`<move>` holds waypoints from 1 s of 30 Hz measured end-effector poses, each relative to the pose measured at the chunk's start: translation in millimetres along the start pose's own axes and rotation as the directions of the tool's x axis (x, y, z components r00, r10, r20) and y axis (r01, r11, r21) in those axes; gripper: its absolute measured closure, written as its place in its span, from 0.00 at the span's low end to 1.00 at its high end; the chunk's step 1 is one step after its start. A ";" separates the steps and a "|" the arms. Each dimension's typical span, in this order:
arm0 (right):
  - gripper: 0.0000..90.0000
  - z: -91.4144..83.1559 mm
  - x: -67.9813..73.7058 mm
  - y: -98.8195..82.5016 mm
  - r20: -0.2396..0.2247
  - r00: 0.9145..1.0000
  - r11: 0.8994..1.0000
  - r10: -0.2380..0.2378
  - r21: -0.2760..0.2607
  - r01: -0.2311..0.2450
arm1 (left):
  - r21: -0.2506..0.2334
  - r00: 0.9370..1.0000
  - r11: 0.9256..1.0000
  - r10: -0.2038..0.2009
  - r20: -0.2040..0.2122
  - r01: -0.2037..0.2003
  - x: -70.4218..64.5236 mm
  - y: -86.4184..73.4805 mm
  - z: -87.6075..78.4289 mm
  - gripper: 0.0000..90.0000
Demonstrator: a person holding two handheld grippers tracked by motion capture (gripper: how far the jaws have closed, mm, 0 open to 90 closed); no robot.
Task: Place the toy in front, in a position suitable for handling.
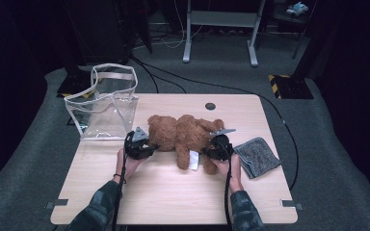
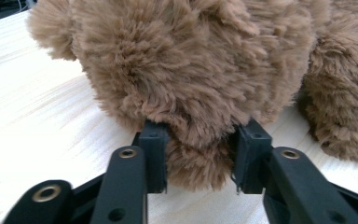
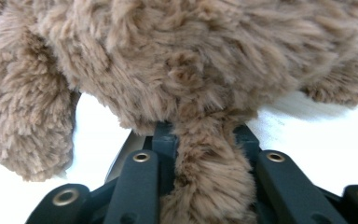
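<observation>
Centrally on the pale wooden table point(image 1: 173, 192) lay a brown teddy bear point(image 1: 185, 134), stretched crosswise with a white tag near its lower body. A person's left hand-held gripper point(image 1: 147, 147) had its jaws pinched onto a tuft of plush at one end of the bear point(image 2: 196, 84), and the right hand-held gripper point(image 1: 211, 150) had its jaws squeezed around a narrow limb at the other end point(image 3: 209, 172). A clear plastic tote bag point(image 1: 107, 103) stood at the table's far left corner, just beside the bear, and a folded grey cloth point(image 1: 257, 156) lay near the right edge. Both grips caught mostly fur, so a lift could probably let the plush slip free or the middle sag. The bag looked light and might tip if nudged. Bare tabletop lay open toward the person.
</observation>
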State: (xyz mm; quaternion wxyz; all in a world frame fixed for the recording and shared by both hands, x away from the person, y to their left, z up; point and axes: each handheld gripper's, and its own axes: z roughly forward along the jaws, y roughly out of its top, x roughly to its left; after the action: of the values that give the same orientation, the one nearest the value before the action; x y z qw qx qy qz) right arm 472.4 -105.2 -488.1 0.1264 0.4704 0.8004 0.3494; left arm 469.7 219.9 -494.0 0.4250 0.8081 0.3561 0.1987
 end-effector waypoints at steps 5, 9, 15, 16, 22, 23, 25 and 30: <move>0.80 -7.8 1.1 -2.1 0.014 1.000 1.000 -0.004 -0.014 0.004 | -0.006 1.000 1.000 0.000 0.015 0.000 -4.1 0.9 -2.5 0.71; 0.80 -16.4 -1.6 -4.6 0.023 1.000 1.000 -0.013 -0.017 0.014 | -0.018 1.000 1.000 -0.002 0.029 0.002 -10.3 0.9 -2.2 0.71; 0.80 -26.5 -4.7 -12.2 0.040 0.999 1.000 -0.019 -0.004 0.019 | -0.025 0.999 1.000 0.003 0.050 -0.002 -24.1 1.3 -1.2 0.71; 0.80 -28.0 -6.6 -14.0 0.042 0.999 1.000 -0.016 -0.007 0.016 | -0.027 0.999 1.000 0.004 0.051 -0.003 -26.1 1.4 -0.5 0.71; 0.79 -26.7 -13.2 -23.9 0.048 0.999 1.000 0.018 -0.005 -0.018 | -0.023 0.998 1.000 0.015 0.053 -0.014 -33.7 1.7 1.8 0.71; 0.78 -25.4 -14.9 -25.1 0.043 0.999 1.000 0.021 -0.011 -0.021 | -0.024 0.999 1.000 0.013 0.052 -0.012 -33.9 1.6 1.8 0.70; 0.72 -25.1 -15.1 -24.7 0.050 0.998 0.999 0.034 -0.010 -0.033 | -0.015 0.999 1.000 0.010 0.047 -0.010 -33.3 1.6 1.3 0.66; 0.41 -33.3 -16.2 -22.1 0.070 0.997 0.999 0.042 -0.015 -0.041 | -0.004 1.000 1.000 -0.010 0.019 0.010 -31.5 0.5 -4.5 0.38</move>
State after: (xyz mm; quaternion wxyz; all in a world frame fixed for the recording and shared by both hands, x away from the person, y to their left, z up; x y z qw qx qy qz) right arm 448.6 -140.4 -481.0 0.1501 0.4981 0.7831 0.3407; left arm 446.1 198.7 -491.6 0.4311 0.8073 0.3556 0.1899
